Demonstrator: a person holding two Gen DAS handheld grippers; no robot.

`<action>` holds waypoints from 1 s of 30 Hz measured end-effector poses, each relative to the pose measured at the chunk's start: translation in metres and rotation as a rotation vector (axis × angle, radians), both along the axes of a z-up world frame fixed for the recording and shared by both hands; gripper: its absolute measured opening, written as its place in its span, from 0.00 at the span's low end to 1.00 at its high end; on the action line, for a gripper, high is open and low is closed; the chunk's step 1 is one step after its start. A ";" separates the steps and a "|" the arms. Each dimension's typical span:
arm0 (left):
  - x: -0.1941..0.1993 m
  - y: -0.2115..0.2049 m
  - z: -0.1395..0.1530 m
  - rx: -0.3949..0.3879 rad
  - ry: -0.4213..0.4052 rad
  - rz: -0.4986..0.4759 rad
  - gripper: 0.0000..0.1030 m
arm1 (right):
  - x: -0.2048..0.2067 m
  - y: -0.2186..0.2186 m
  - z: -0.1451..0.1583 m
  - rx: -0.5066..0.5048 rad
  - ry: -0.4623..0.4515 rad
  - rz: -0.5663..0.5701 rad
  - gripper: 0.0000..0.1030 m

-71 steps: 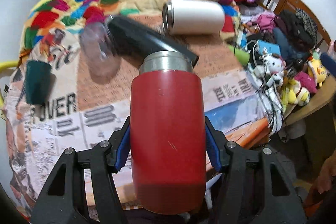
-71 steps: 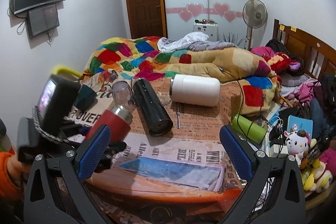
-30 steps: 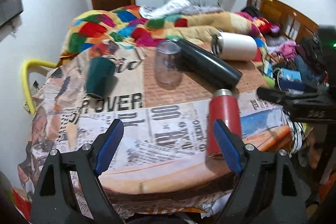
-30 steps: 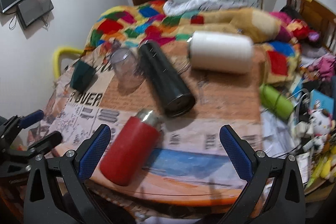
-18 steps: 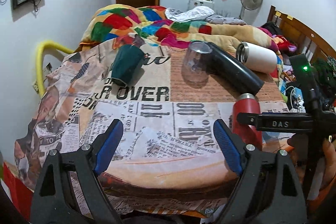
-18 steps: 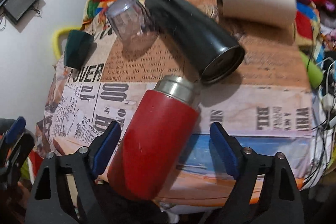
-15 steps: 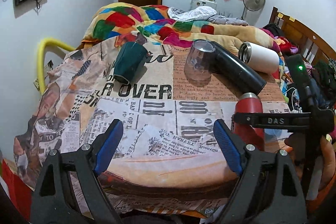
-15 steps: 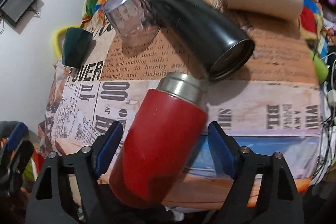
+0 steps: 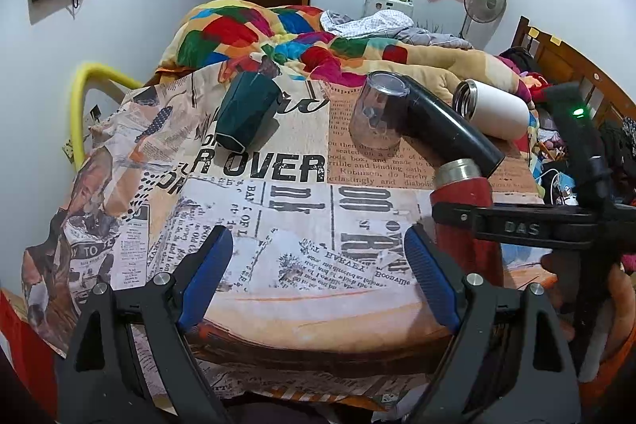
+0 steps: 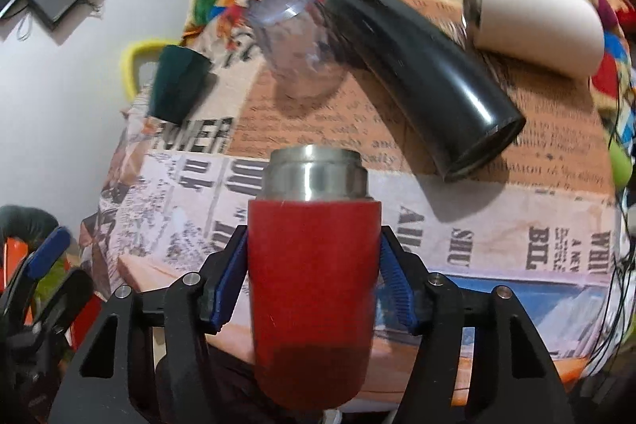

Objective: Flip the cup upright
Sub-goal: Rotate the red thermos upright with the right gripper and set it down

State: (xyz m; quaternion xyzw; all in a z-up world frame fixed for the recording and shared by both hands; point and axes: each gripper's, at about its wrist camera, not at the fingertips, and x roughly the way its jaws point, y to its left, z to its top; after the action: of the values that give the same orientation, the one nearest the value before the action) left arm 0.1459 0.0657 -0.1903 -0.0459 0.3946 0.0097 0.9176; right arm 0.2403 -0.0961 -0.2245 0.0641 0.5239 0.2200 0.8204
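Fingers (image 10: 232, 279) of right gripper (image 10: 314, 281) clamp red cup (image 10: 312, 289).

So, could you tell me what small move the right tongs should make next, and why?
Probably open and back away: the right tongs are clamped on the red cup, which looks upright near the table edge, steel mouth up. The left tongs are open and empty.

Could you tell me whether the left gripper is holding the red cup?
No, the left gripper is open and empty, while the right gripper clamps the red cup.
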 end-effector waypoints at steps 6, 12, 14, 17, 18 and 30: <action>0.002 0.005 0.001 -0.022 0.016 0.019 0.89 | -0.006 0.007 0.023 -0.029 -0.096 0.038 0.58; 0.005 0.008 0.003 -0.033 0.019 0.028 0.90 | -0.005 0.014 0.041 -0.067 -0.180 0.053 0.58; 0.006 0.008 0.003 -0.033 0.020 0.029 0.90 | -0.002 0.016 0.044 -0.078 -0.193 0.054 0.58; 0.006 0.008 0.004 -0.037 0.018 0.027 0.90 | 0.002 0.018 0.045 -0.087 -0.201 0.056 0.58; 0.006 0.008 0.004 -0.037 0.018 0.025 0.90 | 0.002 0.020 0.045 -0.101 -0.209 0.055 0.58; 0.008 0.011 0.000 -0.034 0.032 0.024 0.90 | 0.006 0.030 0.032 -0.157 -0.192 0.075 0.58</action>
State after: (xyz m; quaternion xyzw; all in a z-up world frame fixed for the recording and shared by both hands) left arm 0.1543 0.0767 -0.1900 -0.0661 0.4087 0.0145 0.9101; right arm 0.2463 -0.0656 -0.1928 -0.0415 0.4608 0.2140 0.8603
